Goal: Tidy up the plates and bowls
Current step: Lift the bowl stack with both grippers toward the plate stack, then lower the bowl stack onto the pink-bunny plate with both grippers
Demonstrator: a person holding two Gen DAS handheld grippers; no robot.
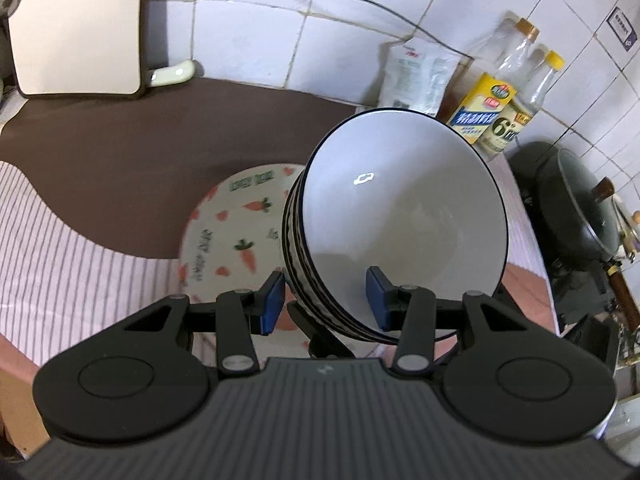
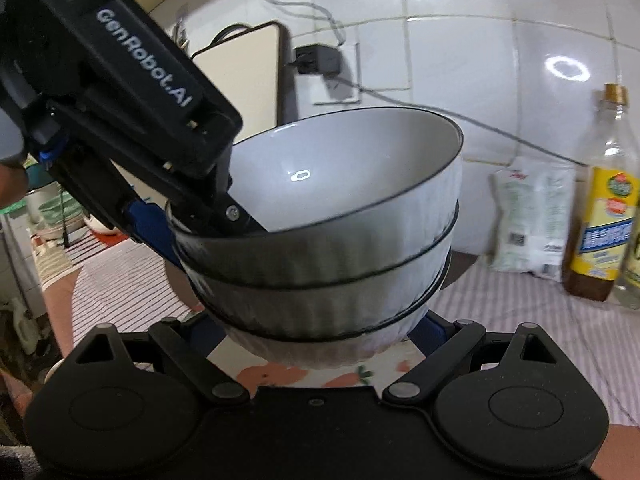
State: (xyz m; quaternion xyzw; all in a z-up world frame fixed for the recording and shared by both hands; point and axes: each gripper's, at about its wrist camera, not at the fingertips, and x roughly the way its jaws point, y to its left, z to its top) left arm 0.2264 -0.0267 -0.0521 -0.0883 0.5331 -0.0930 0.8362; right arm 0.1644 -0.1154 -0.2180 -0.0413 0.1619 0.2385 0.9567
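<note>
White lettering reading "GenRobot.AI" runs along the black body of the left gripper (image 2: 224, 216) as seen from the right wrist camera. In the left wrist view, the carrot-patterned plate (image 1: 236, 232) carries green lettering near its rim, seen upside down and too blurred to read with certainty. A clear bottle (image 1: 516, 108) by the tiled wall bears a large "6°" on its label; the yellow-labelled bottle (image 1: 486, 100) beside it has Chinese characters too small to read. A purple-edged sticker (image 1: 621, 28) on the wall tile is illegible.
</note>
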